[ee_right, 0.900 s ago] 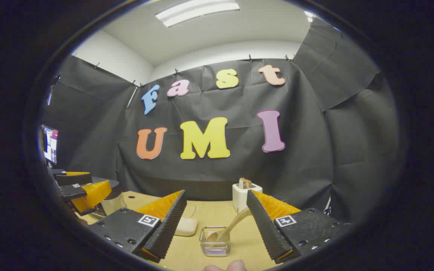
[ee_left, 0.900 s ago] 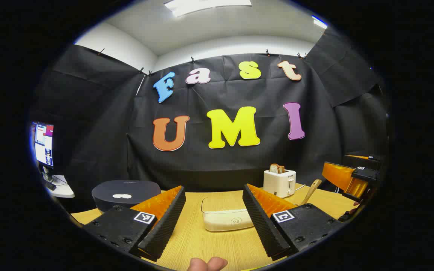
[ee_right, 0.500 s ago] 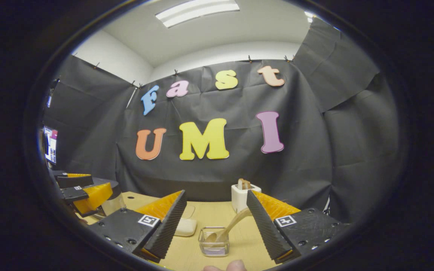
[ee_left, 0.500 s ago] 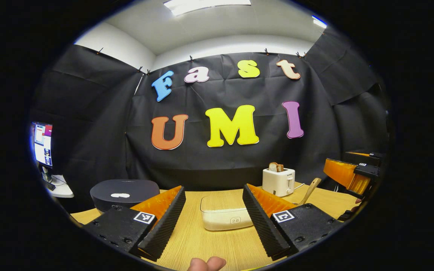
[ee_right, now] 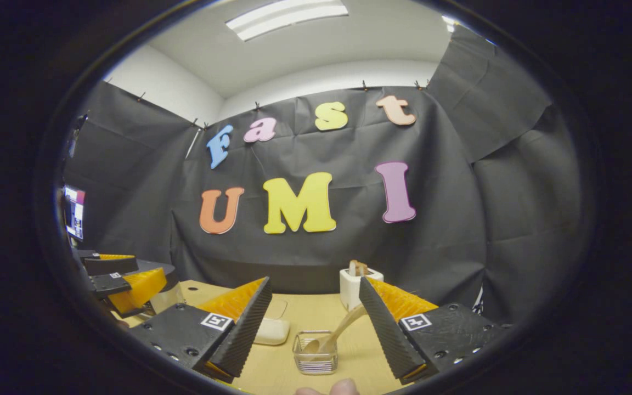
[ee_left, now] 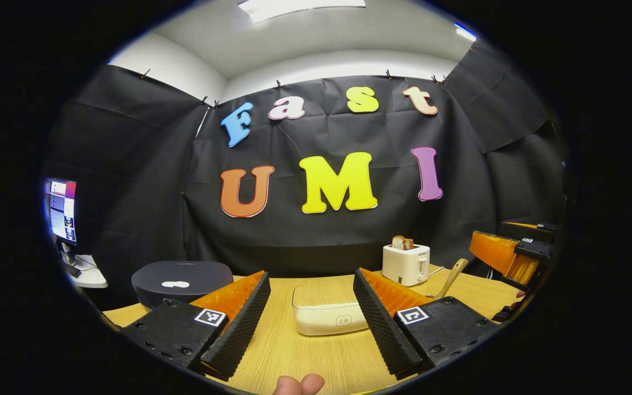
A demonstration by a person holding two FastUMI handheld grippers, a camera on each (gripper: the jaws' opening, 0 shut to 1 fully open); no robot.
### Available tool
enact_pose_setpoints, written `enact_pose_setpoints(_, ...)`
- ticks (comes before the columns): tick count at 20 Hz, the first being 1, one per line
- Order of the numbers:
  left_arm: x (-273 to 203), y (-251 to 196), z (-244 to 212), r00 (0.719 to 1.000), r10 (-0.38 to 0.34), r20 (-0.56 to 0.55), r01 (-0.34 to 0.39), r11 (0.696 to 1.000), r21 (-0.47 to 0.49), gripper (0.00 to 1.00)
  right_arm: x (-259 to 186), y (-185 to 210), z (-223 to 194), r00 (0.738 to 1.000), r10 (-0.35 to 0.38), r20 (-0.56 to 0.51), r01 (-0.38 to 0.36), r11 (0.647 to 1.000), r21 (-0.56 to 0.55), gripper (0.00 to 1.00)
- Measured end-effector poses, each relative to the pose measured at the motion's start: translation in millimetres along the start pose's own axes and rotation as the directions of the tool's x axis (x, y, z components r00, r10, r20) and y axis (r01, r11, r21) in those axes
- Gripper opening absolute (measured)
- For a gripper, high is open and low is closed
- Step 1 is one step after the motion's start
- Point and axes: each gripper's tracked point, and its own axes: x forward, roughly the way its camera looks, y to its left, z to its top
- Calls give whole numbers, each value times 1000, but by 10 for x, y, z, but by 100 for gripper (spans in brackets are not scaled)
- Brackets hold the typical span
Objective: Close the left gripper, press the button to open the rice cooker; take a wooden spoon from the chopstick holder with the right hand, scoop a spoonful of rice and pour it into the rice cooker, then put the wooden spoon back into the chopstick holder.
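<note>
the rice cooker (ee_left: 181, 281) sits shut at the back left of the table (ee_left: 316, 356), its lid down, so the first step is not yet done. the left tongs (ee_left: 309, 323) hover wide open and empty, aimed at the rice tub (ee_left: 327, 317) rather than the cooker. the right tongs (ee_right: 313, 329) are open and empty too, above the chopstick holder (ee_right: 315, 359) where the wooden spoon (ee_right: 338, 331) leans. the next move probably calls for the left tongs to close, swing towards the cooker and press its button.

The rice container (ee_left: 329, 318) bears a small "28" tag on its front.
</note>
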Motion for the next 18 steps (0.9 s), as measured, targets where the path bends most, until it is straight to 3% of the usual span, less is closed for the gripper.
enact_pose_setpoints(18,32,176,-105,998,46,-51,-48,998,-43,97,24,21,19,1000,6,9,-6,1000,-17,95)
